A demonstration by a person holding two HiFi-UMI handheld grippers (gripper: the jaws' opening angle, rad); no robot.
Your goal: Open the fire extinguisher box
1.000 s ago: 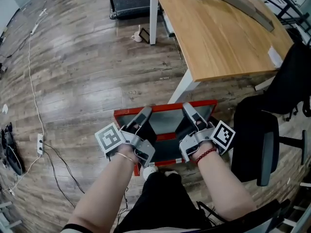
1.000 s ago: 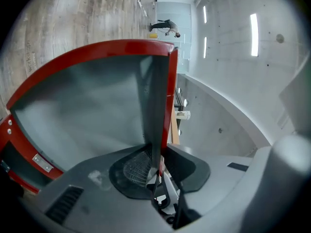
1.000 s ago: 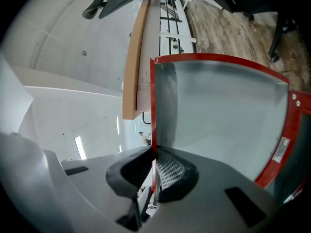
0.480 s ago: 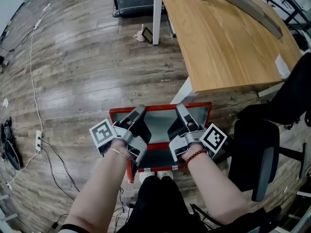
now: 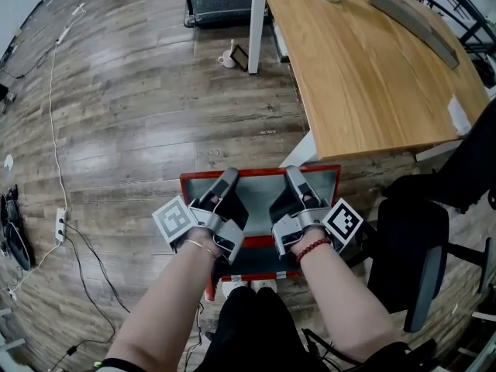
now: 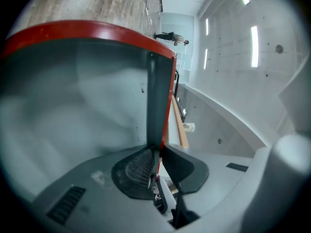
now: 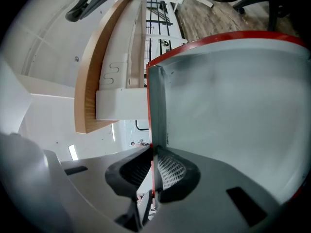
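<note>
The left gripper's (image 6: 154, 166) jaws, having just eased apart slightly, pinch the red left edge of the fire extinguisher box (image 5: 260, 171). The right gripper's (image 7: 153, 168) jaws clamp its right edge. In the head view the box lies at 6 o'clock on the wood-plank floor (image 5: 139, 115). Only the gripper views show the pads (image 6: 138, 166) meeting the thin edge. A wooden desk (image 5: 364, 68) stands at 1 o'clock and an office chair (image 5: 411, 246) at 4 o'clock.

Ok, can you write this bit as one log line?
left gripper: clamped on lid edge, jaws just eased a little wider | right gripper: clamped on lid edge
</note>
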